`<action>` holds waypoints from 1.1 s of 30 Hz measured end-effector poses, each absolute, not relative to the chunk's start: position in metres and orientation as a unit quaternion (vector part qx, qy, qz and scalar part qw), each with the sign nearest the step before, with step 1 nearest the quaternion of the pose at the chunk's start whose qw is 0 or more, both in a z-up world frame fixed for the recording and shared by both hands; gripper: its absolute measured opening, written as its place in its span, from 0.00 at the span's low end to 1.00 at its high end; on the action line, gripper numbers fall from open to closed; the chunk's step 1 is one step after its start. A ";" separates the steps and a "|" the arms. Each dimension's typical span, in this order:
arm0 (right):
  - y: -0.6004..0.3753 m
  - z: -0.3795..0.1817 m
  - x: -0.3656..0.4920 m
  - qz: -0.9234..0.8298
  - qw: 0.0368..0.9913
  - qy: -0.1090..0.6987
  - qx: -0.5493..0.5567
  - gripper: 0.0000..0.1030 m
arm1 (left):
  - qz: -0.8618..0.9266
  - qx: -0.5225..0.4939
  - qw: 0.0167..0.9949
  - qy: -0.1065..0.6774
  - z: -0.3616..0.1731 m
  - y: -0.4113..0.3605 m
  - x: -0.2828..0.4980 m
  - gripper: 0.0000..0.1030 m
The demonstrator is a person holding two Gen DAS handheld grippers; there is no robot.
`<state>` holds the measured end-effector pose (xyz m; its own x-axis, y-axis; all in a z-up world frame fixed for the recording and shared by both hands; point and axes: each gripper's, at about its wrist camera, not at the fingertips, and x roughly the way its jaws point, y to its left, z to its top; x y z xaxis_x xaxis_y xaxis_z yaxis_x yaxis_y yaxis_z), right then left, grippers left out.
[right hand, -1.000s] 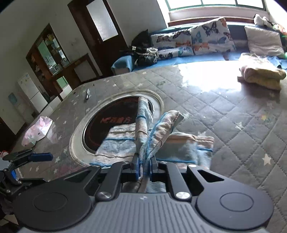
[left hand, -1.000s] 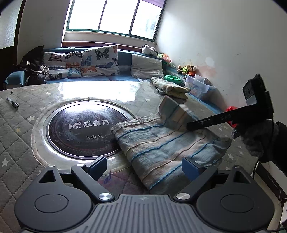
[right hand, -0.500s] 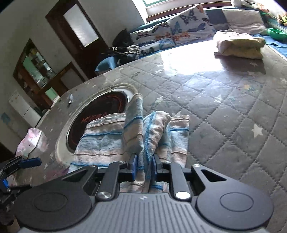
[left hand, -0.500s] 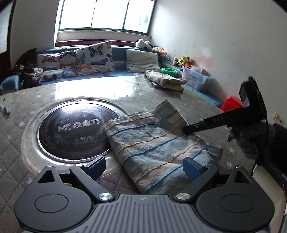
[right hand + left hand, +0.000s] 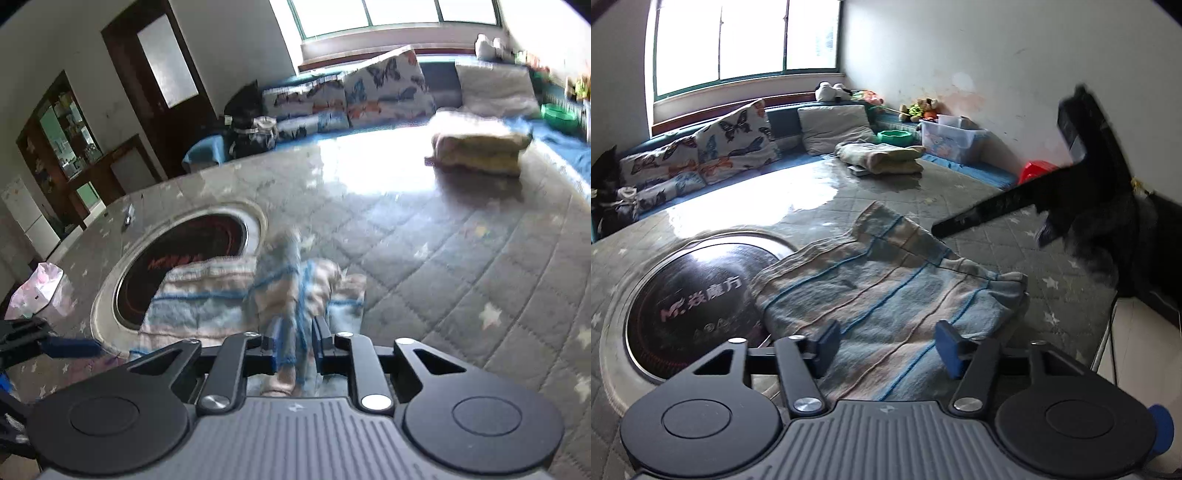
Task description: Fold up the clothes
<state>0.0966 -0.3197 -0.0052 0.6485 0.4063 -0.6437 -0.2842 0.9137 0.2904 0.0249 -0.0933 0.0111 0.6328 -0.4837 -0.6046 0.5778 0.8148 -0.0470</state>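
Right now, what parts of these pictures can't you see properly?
- Right wrist view: the striped cloth between the right gripper is motion-blurred; its grip is unclear.
- Left wrist view: the left gripper hides the cloth's near edge.
- Left wrist view: the toys are too small.

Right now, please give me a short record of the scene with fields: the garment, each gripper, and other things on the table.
garment: striped cloth, partly folded, lying on the quilted table beside the round dark plate
left gripper: open, above the cloth's near edge, holding nothing
right gripper: shut on a raised fold of the cloth
other: folded pile at the table's far side
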 end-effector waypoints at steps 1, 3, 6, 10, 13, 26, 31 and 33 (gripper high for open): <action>-0.320 0.001 0.092 0.196 0.906 0.367 0.080 0.18 | -0.299 0.080 0.899 0.309 0.010 -0.096 0.025 0.50; -0.316 0.008 0.079 0.218 0.904 0.360 0.074 0.18 | -0.309 0.083 0.895 0.310 0.007 -0.099 0.025 0.47; -0.305 0.008 0.063 0.244 0.896 0.366 0.058 0.18 | -0.324 0.088 0.888 0.315 0.002 -0.107 0.025 0.44; -0.299 -0.010 0.049 0.246 0.886 0.392 0.034 0.18 | -0.342 0.104 0.877 0.322 -0.007 -0.117 0.023 0.43; -0.306 -0.024 0.043 0.225 0.884 0.408 0.030 0.15 | -0.350 0.111 0.868 0.334 -0.016 -0.117 0.023 0.43; -0.309 -0.025 0.031 0.198 0.897 0.394 0.023 0.17 | -0.347 0.117 0.865 0.344 -0.028 -0.108 0.019 0.43; -0.317 -0.035 0.030 0.167 0.902 0.397 0.038 0.27 | -0.337 0.126 0.868 0.342 -0.032 -0.100 0.019 0.44; -0.317 -0.036 0.028 0.172 0.898 0.403 0.045 0.27 | -0.332 0.125 0.870 0.342 -0.032 -0.095 0.019 0.44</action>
